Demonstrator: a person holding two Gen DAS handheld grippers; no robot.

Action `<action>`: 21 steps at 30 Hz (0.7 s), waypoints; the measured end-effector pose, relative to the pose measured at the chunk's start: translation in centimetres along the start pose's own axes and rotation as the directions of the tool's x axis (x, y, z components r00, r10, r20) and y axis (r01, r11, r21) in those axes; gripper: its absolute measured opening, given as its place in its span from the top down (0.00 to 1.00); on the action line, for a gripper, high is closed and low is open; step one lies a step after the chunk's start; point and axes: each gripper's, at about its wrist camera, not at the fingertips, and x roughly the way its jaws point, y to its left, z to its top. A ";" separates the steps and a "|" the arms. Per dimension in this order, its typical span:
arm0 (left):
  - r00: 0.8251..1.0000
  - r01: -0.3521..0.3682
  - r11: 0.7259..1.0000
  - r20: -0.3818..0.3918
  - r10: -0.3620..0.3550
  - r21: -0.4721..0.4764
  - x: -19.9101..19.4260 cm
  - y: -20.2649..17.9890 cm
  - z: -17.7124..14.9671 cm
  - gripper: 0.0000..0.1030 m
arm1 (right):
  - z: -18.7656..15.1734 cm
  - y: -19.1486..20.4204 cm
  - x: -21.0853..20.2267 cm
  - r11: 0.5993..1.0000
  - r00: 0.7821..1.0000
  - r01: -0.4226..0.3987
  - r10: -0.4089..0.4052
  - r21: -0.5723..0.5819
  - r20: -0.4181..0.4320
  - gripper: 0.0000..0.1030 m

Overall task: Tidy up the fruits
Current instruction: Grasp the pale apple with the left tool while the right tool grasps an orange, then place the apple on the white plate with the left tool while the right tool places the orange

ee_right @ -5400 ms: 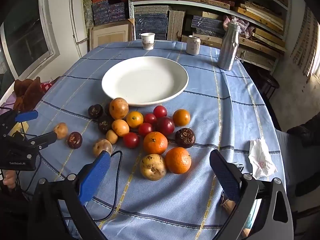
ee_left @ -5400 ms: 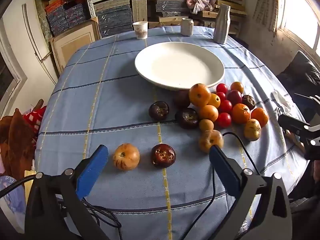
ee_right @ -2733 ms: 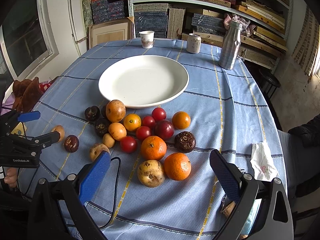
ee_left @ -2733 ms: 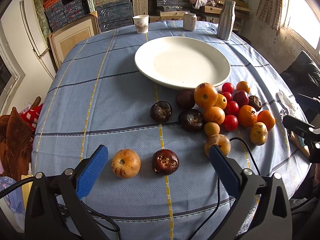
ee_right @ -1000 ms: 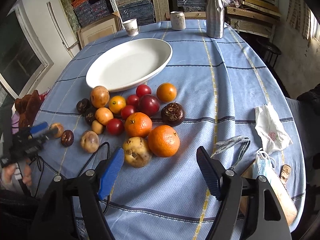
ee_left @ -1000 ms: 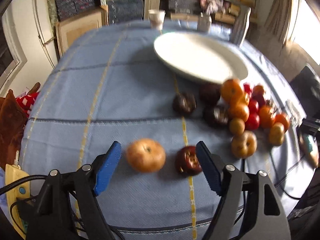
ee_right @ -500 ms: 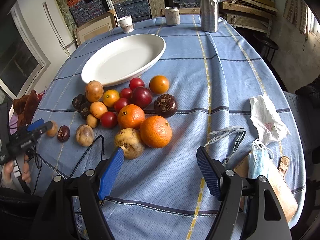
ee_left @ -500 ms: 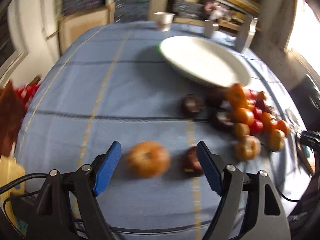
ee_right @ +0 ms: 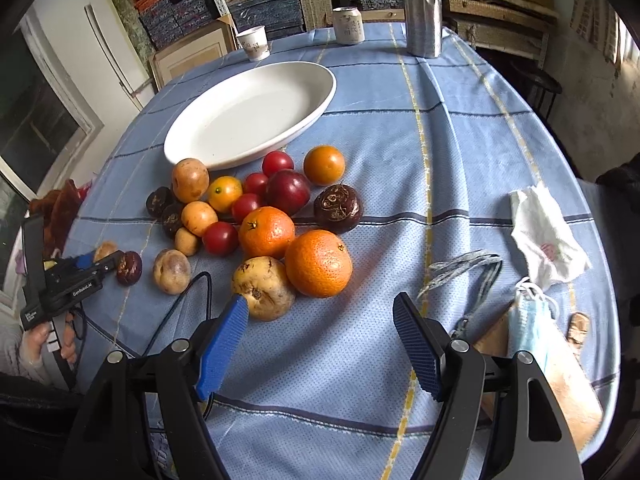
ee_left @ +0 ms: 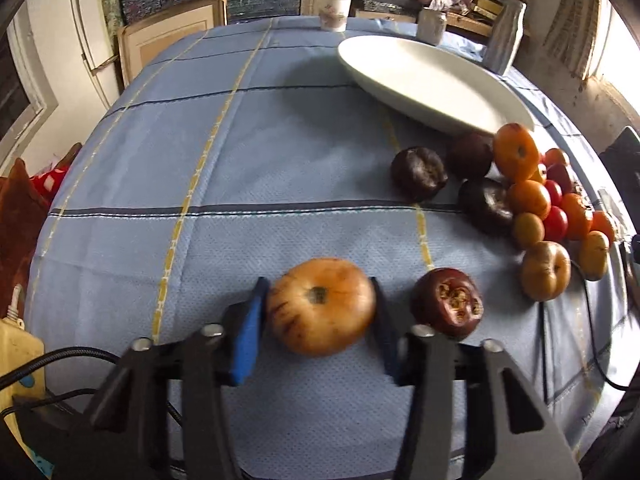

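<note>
1. The tan, blotched fruit (ee_left: 322, 312) lies on the blue tablecloth (ee_left: 248, 160), set apart from the main fruit heap (ee_right: 264, 216), with a dark wrinkled fruit (ee_left: 447, 308) just beside it.
2. The left gripper (ee_left: 318, 312) straddles it, jaws closing; the blue pads sit against both flanks.
3. The right gripper (ee_right: 320, 344) tilts down toward bare cloth just short of a large orange (ee_right: 319, 263) and a yellow-brown fruit (ee_right: 264, 288); its jaws are closing with nothing between them.
4. The white plate (ee_right: 256, 114) stands beyond the heap.
5. A paper cup (ee_right: 253, 43), a can (ee_right: 349, 25) and a metal bottle (ee_right: 423, 8) stand at the far edge, before stacked shelves.
</note>
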 end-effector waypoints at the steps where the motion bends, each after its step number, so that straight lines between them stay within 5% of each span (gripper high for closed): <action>1: 1.000 -0.007 1.000 0.005 0.007 0.008 -0.1 -0.2 -0.1 0.55 | -0.1 0.1 0.5 1.000 1.000 -0.006 0.006 -0.008 -0.014 0.43; 10: 1.000 -0.010 1.000 0.020 0.010 0.003 -0.4 -0.2 -0.7 0.55 | 1.5 -1.0 3.0 0.997 0.999 -0.041 0.043 0.057 -0.022 0.48; 21: 1.000 0.005 1.000 0.016 -0.005 -0.012 -0.4 0.0 -0.7 0.55 | 2.6 -3.0 6.1 0.943 0.963 -0.250 0.266 0.219 -0.048 0.54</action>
